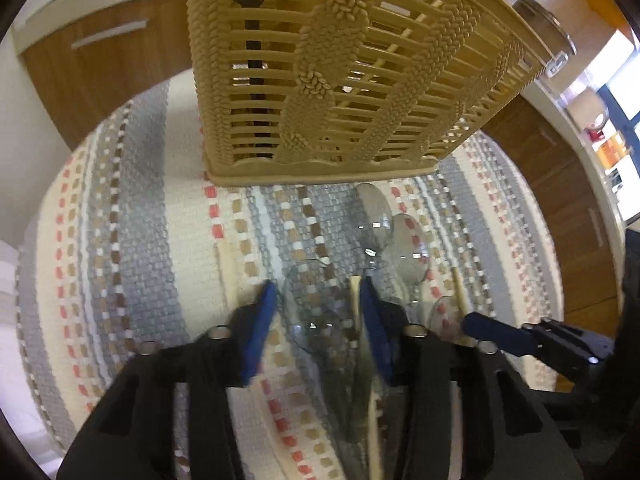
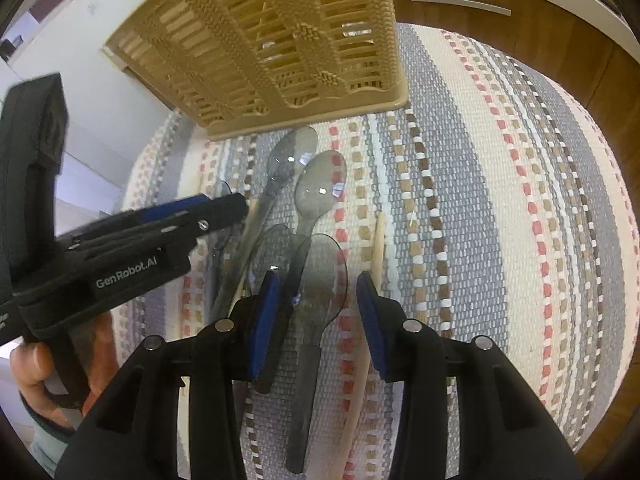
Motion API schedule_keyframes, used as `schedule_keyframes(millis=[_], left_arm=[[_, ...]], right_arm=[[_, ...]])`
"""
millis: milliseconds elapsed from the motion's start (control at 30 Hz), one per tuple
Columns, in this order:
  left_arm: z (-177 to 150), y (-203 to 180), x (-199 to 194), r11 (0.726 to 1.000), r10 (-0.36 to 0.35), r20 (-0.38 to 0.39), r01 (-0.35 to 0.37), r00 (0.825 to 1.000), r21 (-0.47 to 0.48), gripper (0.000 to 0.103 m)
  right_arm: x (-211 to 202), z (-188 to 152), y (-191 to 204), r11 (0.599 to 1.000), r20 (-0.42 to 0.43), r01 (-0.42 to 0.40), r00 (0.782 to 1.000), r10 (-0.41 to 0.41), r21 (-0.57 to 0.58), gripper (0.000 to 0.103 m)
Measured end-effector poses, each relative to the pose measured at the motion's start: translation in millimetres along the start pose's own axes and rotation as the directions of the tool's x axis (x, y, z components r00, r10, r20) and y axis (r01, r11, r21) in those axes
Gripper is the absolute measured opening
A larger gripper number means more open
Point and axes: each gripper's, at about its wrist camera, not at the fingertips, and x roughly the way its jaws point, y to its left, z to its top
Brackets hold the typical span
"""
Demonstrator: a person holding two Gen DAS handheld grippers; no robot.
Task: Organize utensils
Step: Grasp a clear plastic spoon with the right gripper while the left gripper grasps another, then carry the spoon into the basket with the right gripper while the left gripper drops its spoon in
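Note:
Several clear grey plastic spoons lie on a striped woven mat (image 1: 152,240) in front of a tan slatted utensil basket (image 1: 320,80). In the left wrist view my left gripper (image 1: 318,304) is open, its jaws on either side of one spoon (image 1: 316,312) and a wooden chopstick (image 1: 354,300); two more spoons (image 1: 374,216) lie beyond. In the right wrist view my right gripper (image 2: 316,304) is open over a spoon (image 2: 320,276), with a chopstick (image 2: 378,248) just right of it. The basket (image 2: 280,40) stands behind. The left gripper (image 2: 200,210) shows at the left.
Wooden cabinet fronts (image 1: 100,60) with metal handles stand behind the mat. Another chopstick (image 1: 226,268) lies left of my left gripper. A glass jar (image 1: 548,36) and shelves with small items are at the right. A hand (image 2: 40,364) holds the left gripper.

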Motion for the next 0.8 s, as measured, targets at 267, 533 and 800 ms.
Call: schedule_keyframes(millis=[267, 533, 800], left_arm=[[-0.5, -2.2, -0.4, 0.999, 0.006, 0.008, -0.006, 1.000, 0.045, 0.031], [-2.6, 23.0, -9.6, 0.998, -0.053, -0.016, 0.053, 0.998, 0.032, 0.031], [-7.3, 35.9, -18.1, 0.998, -0.036, -0.027, 0.038, 0.999, 0.041, 0.031]], right_arm=[[15.7, 7.8, 20.7, 0.996, -0.022, 0.072, 0.997, -0.073, -0.042, 0.037], [17.6, 10.0, 21.9, 0.994, -0.036, 0.096, 0.995, -0.097, -0.047, 0.030], [12.6, 2.4, 14.7, 0.983, -0.046, 0.169, 0.984, -0.173, -0.066, 0.030]])
